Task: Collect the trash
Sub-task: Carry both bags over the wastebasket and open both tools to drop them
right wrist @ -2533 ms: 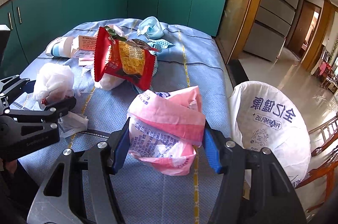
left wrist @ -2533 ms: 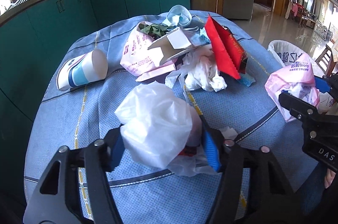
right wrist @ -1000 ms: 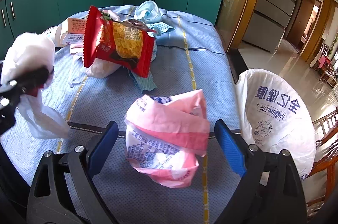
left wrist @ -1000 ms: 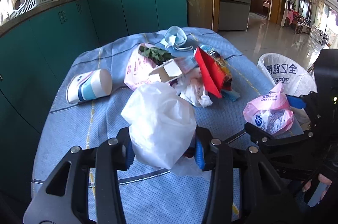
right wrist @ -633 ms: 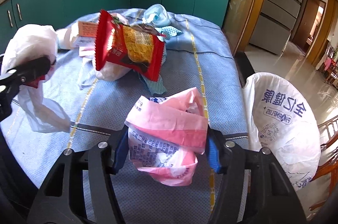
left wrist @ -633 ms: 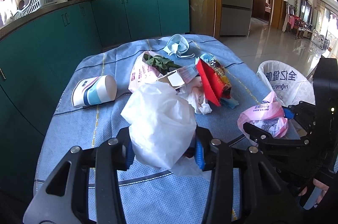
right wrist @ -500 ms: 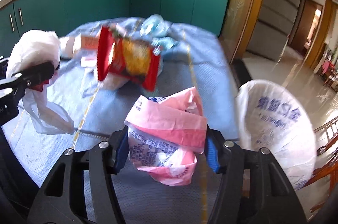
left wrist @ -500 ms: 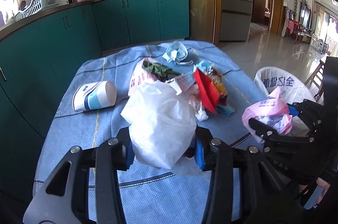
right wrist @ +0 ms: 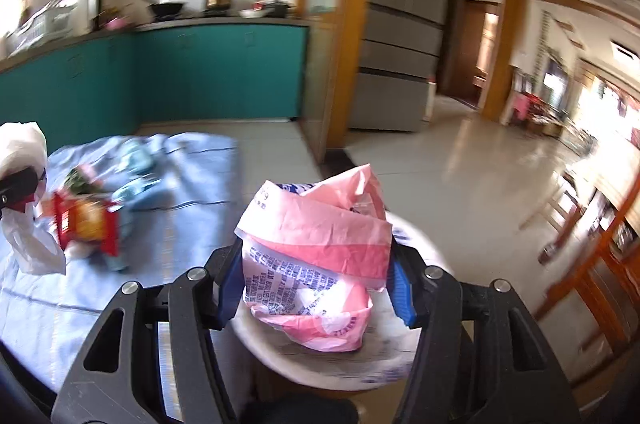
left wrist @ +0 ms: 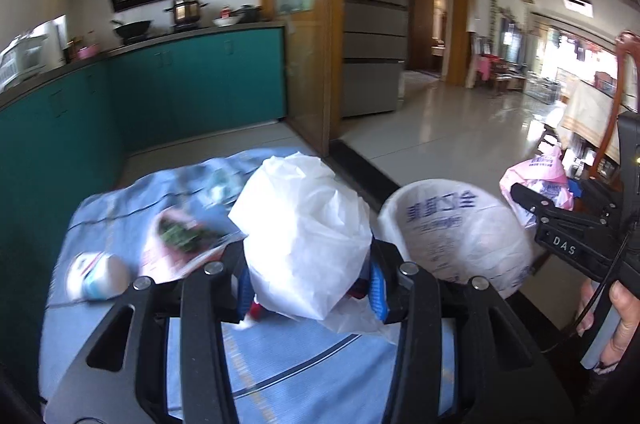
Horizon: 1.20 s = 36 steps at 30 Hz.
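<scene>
My left gripper [left wrist: 310, 284] is shut on a crumpled white plastic bag [left wrist: 304, 236] and holds it above the right edge of the blue-clothed table [left wrist: 280, 360]. My right gripper [right wrist: 318, 284] is shut on a pink printed plastic bag [right wrist: 316, 252] and holds it over the white-lined trash bin [right wrist: 424, 248]. The bin [left wrist: 456, 236] stands just off the table's right side in the left wrist view, with the right gripper [left wrist: 532, 203] and pink bag [left wrist: 536, 179] beyond it.
On the table lie a paper cup [left wrist: 96, 276], a pink bag with green leaves [left wrist: 176, 240], a red snack packet [right wrist: 86, 224] and a blue face mask [right wrist: 136, 159]. Teal cabinets [left wrist: 192, 83] line the back. Wooden chairs [right wrist: 600, 264] stand at right.
Both grippers have swung right and tilted up. The pink bag is now over the bin instead of over the table. The white bag has moved to the table's right edge, beside the bin.
</scene>
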### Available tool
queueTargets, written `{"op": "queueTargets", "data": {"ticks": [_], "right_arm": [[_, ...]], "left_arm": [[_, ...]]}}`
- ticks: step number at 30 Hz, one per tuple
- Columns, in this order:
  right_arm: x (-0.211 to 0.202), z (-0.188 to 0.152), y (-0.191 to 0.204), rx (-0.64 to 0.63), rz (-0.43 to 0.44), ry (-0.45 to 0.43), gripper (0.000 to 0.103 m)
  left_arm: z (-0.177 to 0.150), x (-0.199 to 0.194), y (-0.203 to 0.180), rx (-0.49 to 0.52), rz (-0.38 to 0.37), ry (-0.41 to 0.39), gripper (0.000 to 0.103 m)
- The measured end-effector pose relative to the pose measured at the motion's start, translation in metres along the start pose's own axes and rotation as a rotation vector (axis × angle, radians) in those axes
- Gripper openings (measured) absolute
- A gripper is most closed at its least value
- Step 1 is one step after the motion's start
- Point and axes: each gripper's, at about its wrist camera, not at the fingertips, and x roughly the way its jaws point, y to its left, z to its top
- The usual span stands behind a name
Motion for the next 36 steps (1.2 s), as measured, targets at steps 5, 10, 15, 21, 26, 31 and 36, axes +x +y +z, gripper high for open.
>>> {"op": "queueTargets", "data": {"ticks": [5,10,15,21,26,31,36], "right_arm": [[-0.002,-0.015,-0.039,0.037,-0.056,0.025,0.059],[0.005,-0.035,-0.065,0.066,-0.081,0.084,0.059],[0.020,-0.043,-0.073,0.079,-0.078,0.126,0.059],[0.041,-0.047,-0.071,0.090,-0.054,0.158,0.059],[0.058,-0.045,-0.066,0.102,-0.040,0.183,0.059],[0.074,-0.043,-0.059,0.111,-0.033,0.208,0.059],[0.081,-0.040,-0.044,0.089,-0.047,0.217,0.072]], "left_arm": [[0.014,0.060,-0.063,0.059,-0.169,0.056,0.045],[0.010,0.123,-0.116,0.078,-0.235,0.142,0.045],[0.001,0.165,-0.144,0.077,-0.264,0.200,0.051],[-0.004,0.178,-0.140,0.071,-0.231,0.208,0.072],[0.003,0.162,-0.118,0.049,-0.186,0.182,0.076],[0.007,0.134,-0.090,0.027,-0.129,0.120,0.077],[0.012,0.105,-0.063,0.022,-0.060,0.063,0.082]]}}
